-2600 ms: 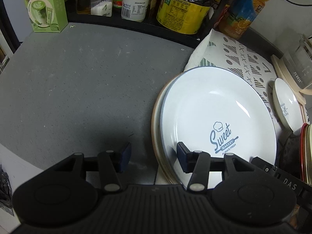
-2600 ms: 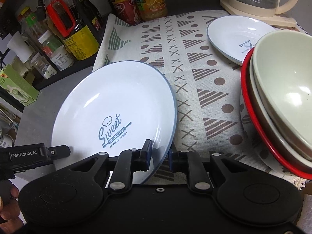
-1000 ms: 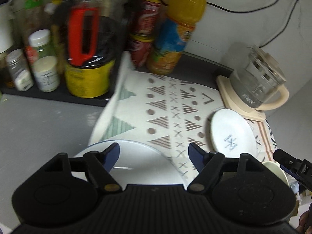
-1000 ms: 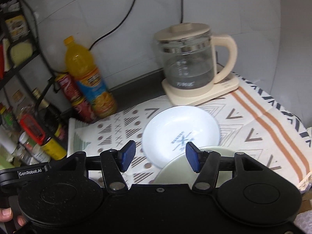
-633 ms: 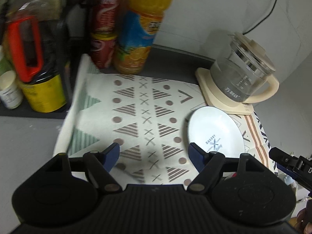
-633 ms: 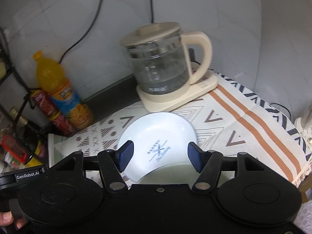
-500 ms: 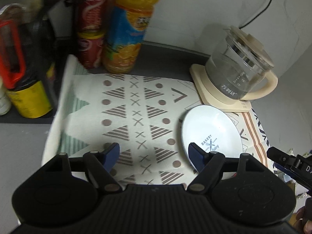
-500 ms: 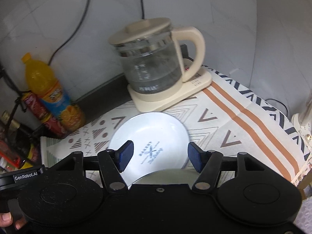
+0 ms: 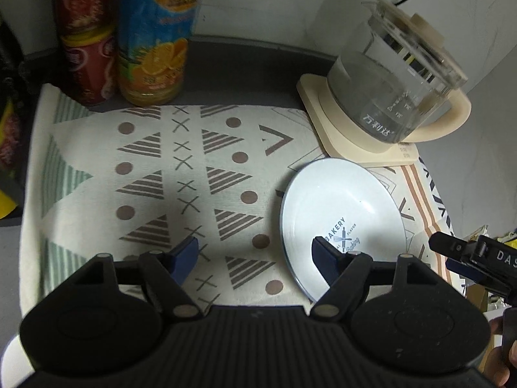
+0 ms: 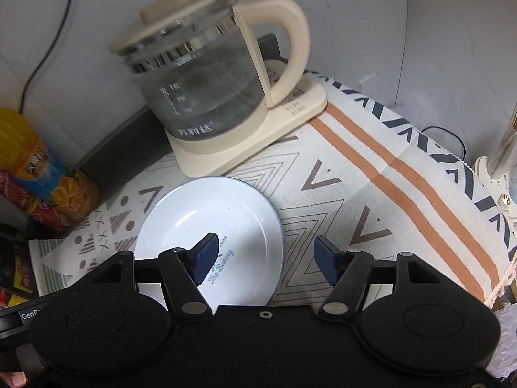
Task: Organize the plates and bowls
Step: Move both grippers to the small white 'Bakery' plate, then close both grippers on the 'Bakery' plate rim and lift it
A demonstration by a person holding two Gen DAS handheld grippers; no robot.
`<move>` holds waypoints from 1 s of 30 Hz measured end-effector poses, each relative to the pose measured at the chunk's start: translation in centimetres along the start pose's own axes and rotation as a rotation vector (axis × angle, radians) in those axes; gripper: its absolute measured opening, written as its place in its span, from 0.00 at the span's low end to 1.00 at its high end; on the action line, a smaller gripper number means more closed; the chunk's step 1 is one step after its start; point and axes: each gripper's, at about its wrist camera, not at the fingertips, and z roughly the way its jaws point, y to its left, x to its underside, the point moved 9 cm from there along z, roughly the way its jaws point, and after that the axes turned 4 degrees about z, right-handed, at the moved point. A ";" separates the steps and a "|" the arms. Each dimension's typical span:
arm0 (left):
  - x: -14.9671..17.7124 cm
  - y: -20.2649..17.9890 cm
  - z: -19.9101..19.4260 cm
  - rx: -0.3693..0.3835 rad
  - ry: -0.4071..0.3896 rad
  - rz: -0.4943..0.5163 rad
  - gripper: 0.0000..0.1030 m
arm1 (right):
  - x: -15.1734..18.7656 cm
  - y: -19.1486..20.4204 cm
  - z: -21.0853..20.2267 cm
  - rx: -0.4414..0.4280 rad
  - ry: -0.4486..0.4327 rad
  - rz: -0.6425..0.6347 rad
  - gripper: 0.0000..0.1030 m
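A small white plate with a blue rim and "Bakery" print (image 9: 342,220) lies flat on the patterned cloth (image 9: 181,174), just in front of the kettle base. It also shows in the right wrist view (image 10: 213,229). My left gripper (image 9: 255,258) is open and empty, its right finger over the plate's near left edge. My right gripper (image 10: 265,255) is open and empty, its left finger over the plate and its right finger over the cloth beside the plate's right rim.
A glass kettle (image 9: 394,87) on a cream base (image 9: 349,142) stands behind the plate; it also shows in the right wrist view (image 10: 200,74). An orange juice bottle (image 9: 155,38) and red cans (image 9: 87,48) stand at the back left. The right gripper's body (image 9: 478,258) shows at the right edge.
Both grippers left the big plate and the bowl stack and moved toward the back right. They now hover low over the small plate, which looks larger and closer. Both jaws stay open.
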 end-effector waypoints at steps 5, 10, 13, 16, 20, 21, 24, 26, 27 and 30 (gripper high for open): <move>-0.2 -0.2 1.9 -0.001 0.042 0.005 0.73 | -0.3 0.0 2.2 0.016 0.067 -0.016 0.63; -0.1 -0.5 3.3 0.004 0.075 0.015 0.70 | -0.1 -0.5 4.3 0.021 0.142 0.001 0.63; 0.0 -0.7 3.9 0.006 0.090 0.013 0.70 | 0.0 -0.5 5.2 0.019 0.173 -0.009 0.63; 0.2 -1.0 4.5 0.010 0.100 0.020 0.66 | 0.0 -0.7 6.0 0.021 0.197 -0.001 0.63; 0.5 -1.3 5.1 0.016 0.117 0.017 0.61 | 0.0 -0.8 7.0 0.013 0.234 0.015 0.63; 0.6 -1.4 5.2 0.017 0.120 0.017 0.60 | -0.1 -0.7 7.3 -0.006 0.228 0.034 0.63; 0.7 -1.5 5.5 0.020 0.123 0.014 0.54 | 0.1 -0.7 8.0 -0.022 0.263 0.073 0.63; 0.6 -1.7 5.7 0.028 0.121 0.015 0.48 | 0.2 -0.7 8.2 -0.036 0.274 0.089 0.61; 0.6 -1.7 5.7 0.034 0.121 0.010 0.45 | 0.3 -0.7 8.2 -0.041 0.280 0.095 0.59; 0.7 -1.9 5.9 0.063 0.139 -0.006 0.26 | 0.7 -0.6 8.5 -0.060 0.299 0.106 0.36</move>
